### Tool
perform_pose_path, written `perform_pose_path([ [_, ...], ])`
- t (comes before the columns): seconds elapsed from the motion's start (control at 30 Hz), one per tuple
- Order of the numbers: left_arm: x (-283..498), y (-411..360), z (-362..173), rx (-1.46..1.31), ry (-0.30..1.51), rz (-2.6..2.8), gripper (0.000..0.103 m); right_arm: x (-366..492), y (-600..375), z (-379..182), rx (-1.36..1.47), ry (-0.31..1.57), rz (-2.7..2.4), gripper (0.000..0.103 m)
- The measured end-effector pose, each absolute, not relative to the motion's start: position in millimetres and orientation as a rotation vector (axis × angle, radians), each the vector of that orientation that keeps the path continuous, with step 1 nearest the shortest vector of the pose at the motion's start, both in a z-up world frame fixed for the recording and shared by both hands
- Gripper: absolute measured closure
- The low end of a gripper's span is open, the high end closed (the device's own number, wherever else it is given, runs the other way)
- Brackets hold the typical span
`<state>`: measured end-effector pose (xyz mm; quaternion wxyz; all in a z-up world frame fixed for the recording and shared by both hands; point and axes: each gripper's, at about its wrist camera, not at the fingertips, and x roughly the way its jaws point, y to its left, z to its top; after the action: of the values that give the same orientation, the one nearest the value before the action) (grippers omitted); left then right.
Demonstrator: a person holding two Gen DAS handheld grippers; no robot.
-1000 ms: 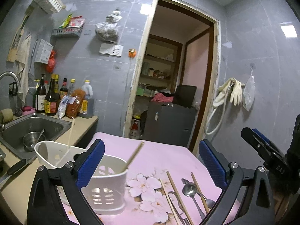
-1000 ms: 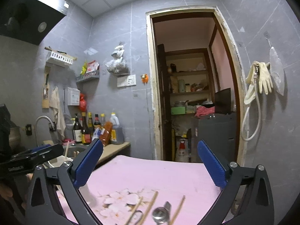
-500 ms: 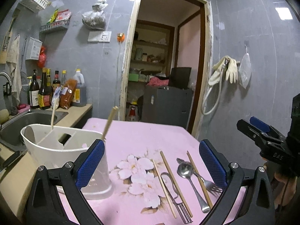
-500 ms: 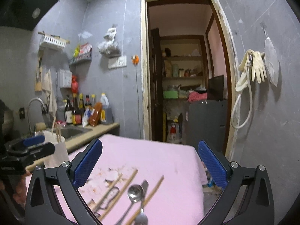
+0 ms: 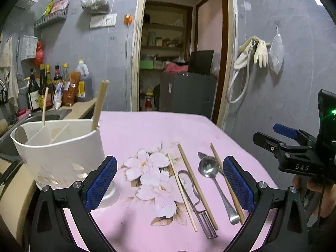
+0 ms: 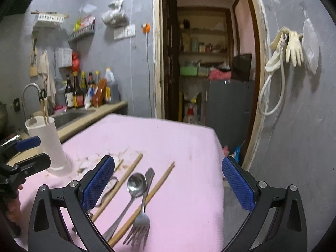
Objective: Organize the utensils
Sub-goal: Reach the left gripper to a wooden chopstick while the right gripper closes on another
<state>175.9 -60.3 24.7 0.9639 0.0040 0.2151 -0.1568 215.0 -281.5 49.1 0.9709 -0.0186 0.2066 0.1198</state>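
A white utensil holder [image 5: 58, 153] stands at the left of the pink floral tablecloth [image 5: 151, 130] with two chopsticks [image 5: 99, 105] standing in it; it also shows in the right wrist view [image 6: 49, 145]. Loose chopsticks [image 5: 196, 184], a peeler [image 5: 197, 201], a spoon [image 5: 212, 174] and a fork lie on the cloth. In the right wrist view the spoon [image 6: 134, 187], fork [image 6: 140, 222] and chopsticks [image 6: 126, 178] lie between my fingers. My left gripper [image 5: 170, 187] is open and empty above the cloth. My right gripper [image 6: 168, 187] is open and empty over the utensils.
A counter with a sink [image 6: 69, 115] and several bottles [image 5: 42, 88] runs along the left. An open doorway [image 5: 178, 58] with shelves and a grey cabinet is behind the table. Gloves and a hose [image 5: 252, 56] hang on the right wall. The table's right edge [image 6: 218, 168] drops off.
Both grippers have tilted down and moved toward the loose utensils, which now lie larger between the fingers. The holder has shifted left in the left view. Both stay open.
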Motion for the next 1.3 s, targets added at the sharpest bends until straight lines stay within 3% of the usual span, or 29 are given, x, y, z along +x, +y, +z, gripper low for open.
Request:
perform_pose_path([
  [0.2, 191.5, -67.5, 13.3, 0.038, 0.529, -0.335, 0.004, 235.1, -285.1, 37.3, -0.023, 0.537, 0.265, 0.001],
  [0.37, 205.2, -71.8, 4.9, 0.046, 0.592, -0.347, 0.004, 253.2, -288.4, 25.8, -0.001, 0.647, 0.288, 0.009],
  [0.43, 211.8, -73.3, 0.6, 0.044, 0.619, -0.352, 0.005, 260.2, -290.6, 20.6, 0.016, 0.688, 0.299, 0.018],
  [0.73, 245.5, -73.6, -11.0, 0.041, 0.711, -0.347, 0.005, 287.4, -295.9, 0.3, 0.100, 0.839, 0.333, 0.029],
  [0.93, 270.6, -70.5, -12.0, 0.017, 0.756, -0.332, 0.017, 302.7, -292.5, -5.2, 0.098, 0.888, 0.338, 0.049],
  [1.3, 303.5, -76.9, -23.7, -0.004, 0.867, -0.370, 0.056, 320.7, -290.4, -7.9, 0.123, 0.930, 0.342, 0.069],
])
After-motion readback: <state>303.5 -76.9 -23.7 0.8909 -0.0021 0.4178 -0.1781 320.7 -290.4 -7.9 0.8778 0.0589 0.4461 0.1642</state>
